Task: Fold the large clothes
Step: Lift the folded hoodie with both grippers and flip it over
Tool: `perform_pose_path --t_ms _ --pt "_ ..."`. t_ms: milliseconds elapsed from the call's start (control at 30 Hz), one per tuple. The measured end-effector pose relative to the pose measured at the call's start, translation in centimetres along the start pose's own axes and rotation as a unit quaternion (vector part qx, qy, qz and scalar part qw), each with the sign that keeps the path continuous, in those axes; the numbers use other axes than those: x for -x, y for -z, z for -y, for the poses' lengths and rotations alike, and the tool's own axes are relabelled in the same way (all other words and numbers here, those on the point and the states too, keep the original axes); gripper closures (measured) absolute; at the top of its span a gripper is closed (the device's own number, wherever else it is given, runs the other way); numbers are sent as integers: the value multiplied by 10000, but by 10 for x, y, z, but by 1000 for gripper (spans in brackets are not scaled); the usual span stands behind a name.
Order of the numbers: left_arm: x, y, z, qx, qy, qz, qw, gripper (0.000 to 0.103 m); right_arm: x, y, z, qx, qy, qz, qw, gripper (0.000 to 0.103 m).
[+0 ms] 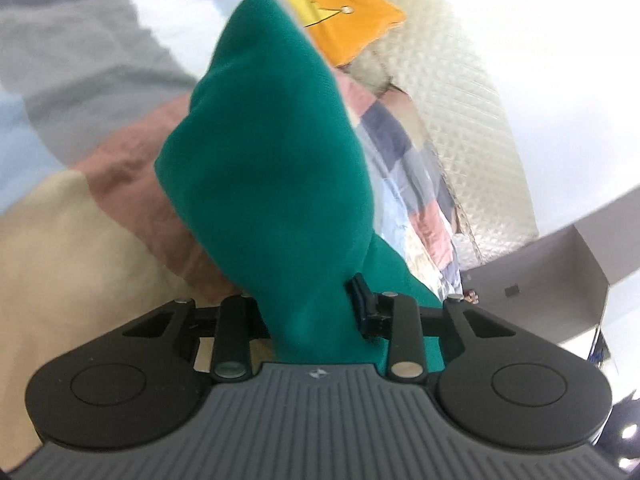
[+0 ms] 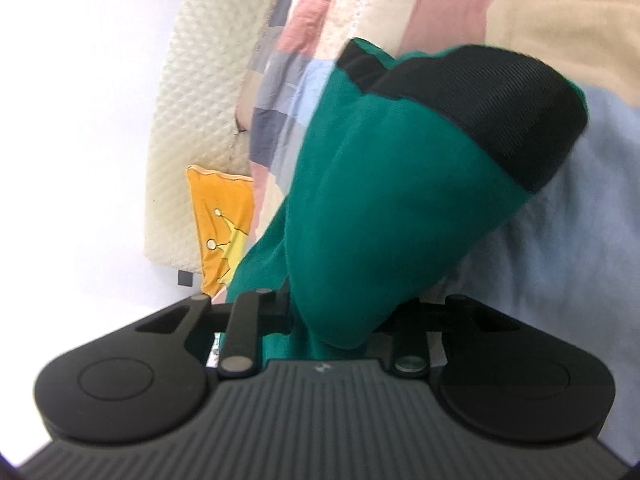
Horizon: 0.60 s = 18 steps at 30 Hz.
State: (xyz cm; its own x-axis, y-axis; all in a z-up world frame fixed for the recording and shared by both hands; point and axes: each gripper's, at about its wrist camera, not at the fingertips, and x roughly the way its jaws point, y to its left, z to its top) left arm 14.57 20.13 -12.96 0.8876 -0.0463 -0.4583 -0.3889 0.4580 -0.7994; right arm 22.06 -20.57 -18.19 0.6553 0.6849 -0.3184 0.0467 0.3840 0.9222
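While two claws appear, one per wrist view, only one garment is in play: a green garment with a black ribbed band at one end, bunched and raised above the bed; the left claw pinches a thick fold of it between its pads, and the right claw pinches another fold, the cloth spilling forward over its fingers; one orange cushion with a yellow crown drawing lies further off, beside one cream quilted headboard; underneath spreads one patchwork bedspread in blocks of beige, pink, pale blue and grey, rumpled near the headboard; white wall fills the bright side of each view, and one open grey cardboard box sits at the edge of the left view; both claws point somewhat downward toward the bed, each view tilted and blurred.
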Motion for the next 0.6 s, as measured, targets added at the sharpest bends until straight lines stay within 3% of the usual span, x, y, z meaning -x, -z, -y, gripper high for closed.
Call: perform_pose_path --t_ms 333,600 --pt "68 -5 54 -738 158 -68 9971 69 31 -7 -38 12 -221 -73 9997 71" --pt "131 9 55 -993 195 -146 9948 70 78 15 -58 267 -41 -298 9992 71"
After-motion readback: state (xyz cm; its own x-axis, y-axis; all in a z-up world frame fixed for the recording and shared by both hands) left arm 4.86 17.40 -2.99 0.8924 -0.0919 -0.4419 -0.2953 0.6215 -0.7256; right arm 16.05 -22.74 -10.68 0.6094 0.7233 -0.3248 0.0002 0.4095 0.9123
